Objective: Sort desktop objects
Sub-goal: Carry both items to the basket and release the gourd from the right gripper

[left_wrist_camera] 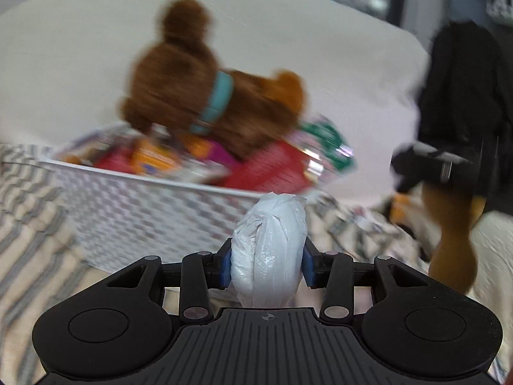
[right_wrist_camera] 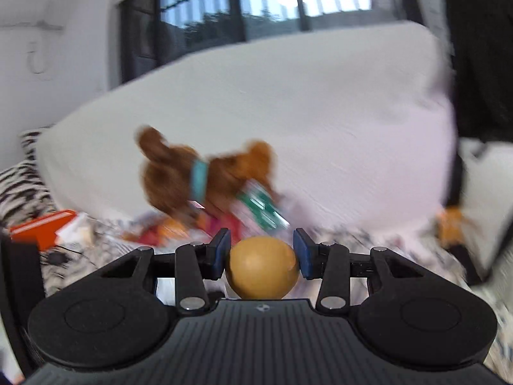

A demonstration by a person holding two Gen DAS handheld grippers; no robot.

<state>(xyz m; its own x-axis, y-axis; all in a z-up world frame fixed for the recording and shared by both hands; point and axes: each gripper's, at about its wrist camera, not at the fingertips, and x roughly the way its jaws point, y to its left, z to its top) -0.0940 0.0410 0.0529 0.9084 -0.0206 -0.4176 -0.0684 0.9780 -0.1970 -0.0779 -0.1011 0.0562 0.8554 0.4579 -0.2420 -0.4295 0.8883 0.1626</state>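
The left hand-held gripper (left_wrist_camera: 267,261) is clamped on a small white bundle (left_wrist_camera: 269,250) wrapped in crinkled plastic, both blue pads pressed against its sides. The right hand-held gripper (right_wrist_camera: 262,254) is closed on a smooth tan ball (right_wrist_camera: 261,268), which sits deep between its blue pads, touching them on either side.

Beyond the left gripper, a white woven basket (left_wrist_camera: 134,211) is seen resting on a bed with a striped cover (left_wrist_camera: 29,234). The basket is already heaped with bright snack packets (left_wrist_camera: 266,166), and a brown plush dog (left_wrist_camera: 205,96) with a teal collar lies on top of the pile. A large white cushion (right_wrist_camera: 320,122) is propped up behind it. At the bed's right side a second plush toy (left_wrist_camera: 449,243) is seen beside a dark shape — too blurred to identify. In the right wrist view an orange box (right_wrist_camera: 41,224) lies near the bed's left edge.

Both views are smeared, so fine detail is lost.

The step in hand appears to be carrying both items toward the basket. It is best done by clearing the near rim before anything is released, and by choosing a gap beside the plush dog — the ball would likely roll off the heap if set on a slope. The soft bundle should be held lightly enough that its wrapping is not torn.
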